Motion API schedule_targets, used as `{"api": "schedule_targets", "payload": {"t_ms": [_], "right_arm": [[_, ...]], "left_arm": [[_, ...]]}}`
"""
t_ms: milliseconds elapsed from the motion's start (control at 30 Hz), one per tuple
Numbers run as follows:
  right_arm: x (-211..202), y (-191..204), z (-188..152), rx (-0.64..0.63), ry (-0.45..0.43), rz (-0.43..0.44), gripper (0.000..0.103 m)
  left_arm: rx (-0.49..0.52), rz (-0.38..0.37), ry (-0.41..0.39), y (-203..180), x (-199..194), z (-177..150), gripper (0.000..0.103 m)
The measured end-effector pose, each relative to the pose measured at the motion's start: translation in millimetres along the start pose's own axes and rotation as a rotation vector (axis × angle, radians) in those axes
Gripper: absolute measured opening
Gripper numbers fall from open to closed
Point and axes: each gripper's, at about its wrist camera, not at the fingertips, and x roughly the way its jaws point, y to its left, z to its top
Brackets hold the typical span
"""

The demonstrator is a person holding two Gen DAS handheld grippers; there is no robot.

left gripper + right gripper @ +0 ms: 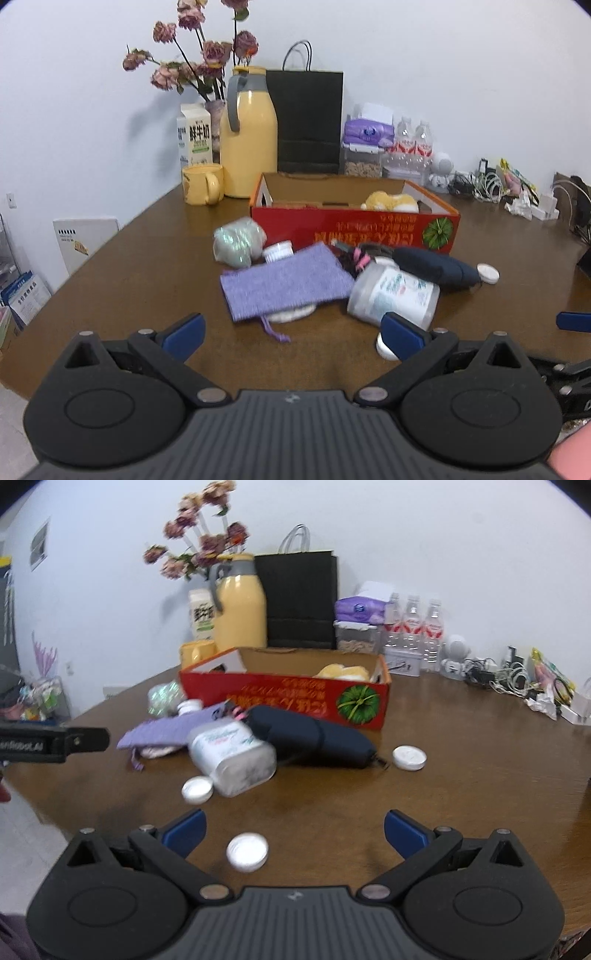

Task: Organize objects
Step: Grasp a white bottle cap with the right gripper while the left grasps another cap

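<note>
A red cardboard box (354, 229) (288, 698) stands mid-table with a yellow plush toy (391, 203) inside. In front of it lie a purple knit pouch (284, 282) (166, 731), a white jar on its side (393, 295) (232, 760), a navy case (439, 267) (310, 738), a glittery bundle (238, 242) and loose white lids (197, 789) (409, 757). My left gripper (293, 334) hovers open just short of the pouch and jar, holding nothing. My right gripper (294, 832) is open above another white lid (247, 851) lying between its fingers.
Along the back wall stand a yellow thermos (249, 140), a yellow mug (203, 184), a milk carton (195, 134), dried flowers, a black paper bag (308, 122), tissues, water bottles (412, 624) and tangled cables (509, 675). The table's left edge drops off to the floor.
</note>
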Motion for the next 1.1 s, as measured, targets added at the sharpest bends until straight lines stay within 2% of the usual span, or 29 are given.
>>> {"api": "schedule_targets", "payload": {"t_ms": [67, 133, 233, 367, 433, 500, 667, 933, 1100], "right_arm": [[4.3, 6.3, -7.6, -0.025, 0.012, 0.000, 0.096], [11.6, 9.0, -13.0, -0.025, 0.038, 0.017, 0.079], [22.1, 10.5, -18.4, -0.015, 0.072, 0.052, 0.061], [31.6, 15.1, -18.1, -0.033, 0.077, 0.072, 0.053], [34.2, 16.8, -16.8, -0.044, 0.069, 0.083, 0.035], [35.5, 17.0, -15.4, -0.052, 0.063, 0.098, 0.027], [37.6, 13.7, -11.9, -0.069, 0.057, 0.116, 0.027], [41.2, -1.1, 11.5, -0.083, 0.001, 0.105, 0.027], [50.3, -5.2, 18.3, -0.100, 0.005, 0.119, 0.027]], "left_arm": [[-0.001, -0.008, 0.025, -0.4, 2.2, -6.6, 0.103], [0.000, -0.013, 0.042, -1.7, 5.1, -11.5, 0.103], [-0.003, -0.017, 0.061, -3.0, 8.3, -17.3, 0.103], [-0.008, -0.016, 0.080, -3.7, 14.3, -20.4, 0.103], [-0.007, -0.022, 0.085, -4.7, 17.0, -20.7, 0.103], [-0.003, -0.027, 0.093, -6.6, 21.1, -20.5, 0.103], [0.017, -0.049, 0.109, -15.9, 35.5, -16.2, 0.103], [0.051, -0.100, 0.114, -45.7, 60.5, -6.3, 0.102], [0.060, -0.115, 0.136, -57.1, 73.6, -5.9, 0.083]]}}
